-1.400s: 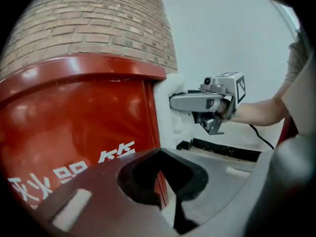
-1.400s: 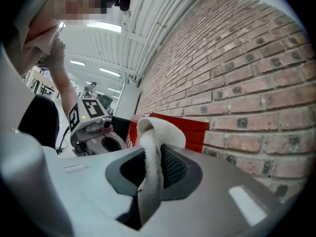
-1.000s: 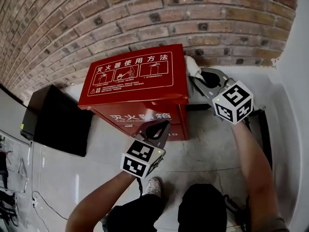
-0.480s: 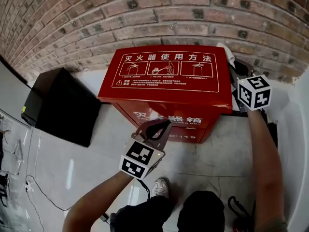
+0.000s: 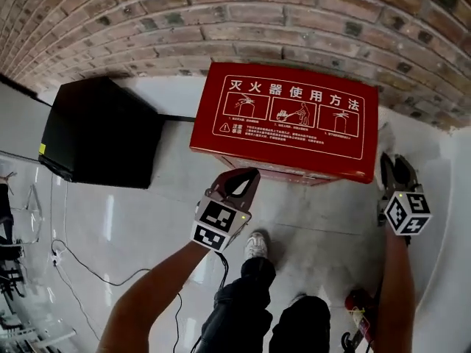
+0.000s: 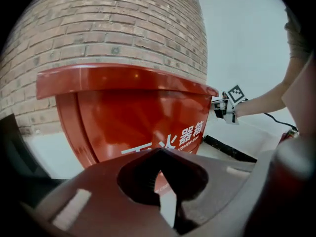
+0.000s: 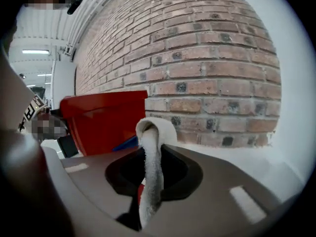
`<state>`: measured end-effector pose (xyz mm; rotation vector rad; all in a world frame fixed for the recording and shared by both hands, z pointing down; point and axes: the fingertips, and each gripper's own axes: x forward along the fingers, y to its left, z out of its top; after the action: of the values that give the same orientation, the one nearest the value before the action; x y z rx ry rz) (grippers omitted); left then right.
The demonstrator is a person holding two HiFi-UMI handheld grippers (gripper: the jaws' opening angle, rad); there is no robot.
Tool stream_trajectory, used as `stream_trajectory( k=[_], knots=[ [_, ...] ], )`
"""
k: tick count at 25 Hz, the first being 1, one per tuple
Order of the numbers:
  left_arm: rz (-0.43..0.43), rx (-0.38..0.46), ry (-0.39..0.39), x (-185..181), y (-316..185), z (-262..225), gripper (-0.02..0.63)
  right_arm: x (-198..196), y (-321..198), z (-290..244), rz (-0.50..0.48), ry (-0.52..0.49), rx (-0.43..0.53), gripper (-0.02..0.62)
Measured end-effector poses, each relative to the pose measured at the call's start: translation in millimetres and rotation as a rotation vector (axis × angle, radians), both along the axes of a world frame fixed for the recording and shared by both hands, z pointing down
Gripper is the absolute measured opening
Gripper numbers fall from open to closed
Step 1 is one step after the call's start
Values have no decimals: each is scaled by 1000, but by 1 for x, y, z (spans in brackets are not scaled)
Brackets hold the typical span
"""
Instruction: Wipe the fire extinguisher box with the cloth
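Observation:
The red fire extinguisher box (image 5: pixel 287 120) stands against the brick wall, its lid printed with white instructions; its front fills the left gripper view (image 6: pixel 133 117). My left gripper (image 5: pixel 252 175) hovers in front of the box's left front part, its jaws shut (image 6: pixel 159 153) with nothing between them. My right gripper (image 5: pixel 394 162) is beside the box's right end, low near the floor, shut on a white cloth (image 7: pixel 150 167) that loops up out of the jaws. In the right gripper view the red box (image 7: pixel 106 120) lies to the left, apart from the cloth.
A black cabinet (image 5: pixel 99 134) sits on the floor left of the box. The brick wall (image 5: pixel 221 20) runs behind. A cable (image 5: pixel 73 263) trails at lower left, a red extinguisher (image 5: pixel 359 311) lies at lower right, and the person's shoe (image 5: pixel 256 245) is below the left gripper.
The right gripper with the cloth has dropped from the box's back right corner to beside its right end. The left gripper has shifted left along the box front, still shut.

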<state>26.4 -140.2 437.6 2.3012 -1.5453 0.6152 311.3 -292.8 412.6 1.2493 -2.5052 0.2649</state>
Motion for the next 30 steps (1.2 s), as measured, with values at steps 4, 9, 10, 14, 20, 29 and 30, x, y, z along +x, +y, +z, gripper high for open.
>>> stream_trajectory(
  k=[4, 9, 10, 14, 20, 29, 30],
  knots=[
    [23, -68, 10, 1, 19, -20, 0, 6, 70, 0, 23, 46, -135, 67],
    [43, -72, 52, 1, 50, -60, 0, -22, 154, -18, 47, 9, -215, 67],
    [41, -70, 66, 0, 57, -68, 0, -31, 167, -24, 40, -5, -218, 67],
    [21, -66, 81, -14, 85, -94, 0, -72, 212, -51, 2, -59, -215, 67],
    [23, -93, 70, -56, 120, -133, 0, -152, 268, -115, -116, -105, -178, 67],
    [208, -64, 52, -147, 116, -152, 0, -303, 277, -131, -179, -93, -130, 69],
    [243, -48, 60, -156, 110, -155, 0, -320, 271, -128, -168, -90, -124, 69]
  ],
)
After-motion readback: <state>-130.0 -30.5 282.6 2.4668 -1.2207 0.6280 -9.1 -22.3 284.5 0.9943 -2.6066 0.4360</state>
